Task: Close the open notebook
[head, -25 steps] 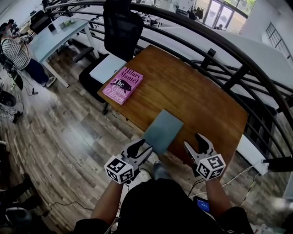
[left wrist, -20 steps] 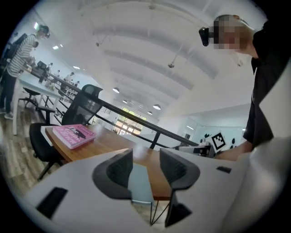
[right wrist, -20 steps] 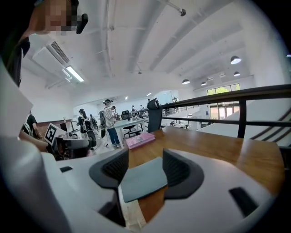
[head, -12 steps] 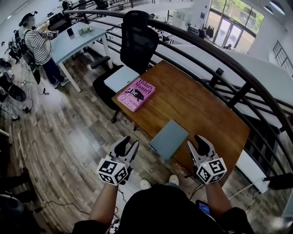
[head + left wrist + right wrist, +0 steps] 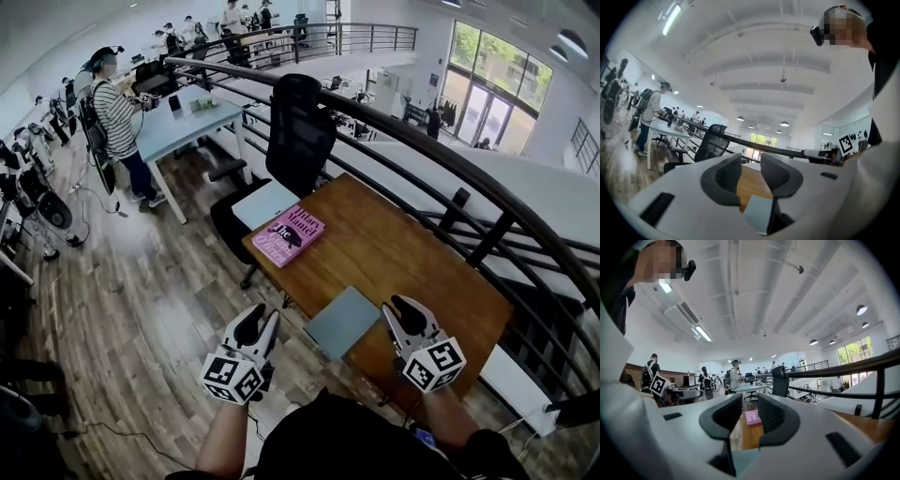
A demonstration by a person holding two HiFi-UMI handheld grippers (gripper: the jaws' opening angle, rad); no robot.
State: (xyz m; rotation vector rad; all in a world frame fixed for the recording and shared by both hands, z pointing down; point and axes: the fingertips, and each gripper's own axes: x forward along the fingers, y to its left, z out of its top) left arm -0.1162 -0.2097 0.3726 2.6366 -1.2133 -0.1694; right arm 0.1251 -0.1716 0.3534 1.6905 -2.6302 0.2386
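Observation:
The grey-blue notebook (image 5: 342, 322) lies closed and flat at the near edge of the brown wooden table (image 5: 412, 253). My left gripper (image 5: 258, 323) hangs off the table's near-left corner, above the floor. The right gripper (image 5: 401, 309) hovers over the near edge, just right of the notebook. Both point level across the table with their jaws closing and nothing between them. In the left gripper view, the left gripper (image 5: 751, 164) frames the notebook (image 5: 757, 211) low down. In the right gripper view, the right gripper (image 5: 750, 401) frames a pink book (image 5: 752, 417).
A pink book (image 5: 289, 235) and a white pad (image 5: 265, 202) lie at the table's far-left corner. A black office chair (image 5: 302, 122) stands behind them. A dark curved railing (image 5: 450, 169) runs along the far side. A person (image 5: 114, 112) stands at a pale desk (image 5: 187, 117) far left.
Both grippers have drawn back from the notebook and risen, and their jaws have narrowed. The head view has tilted up to show more of the room. The notebook has not moved.

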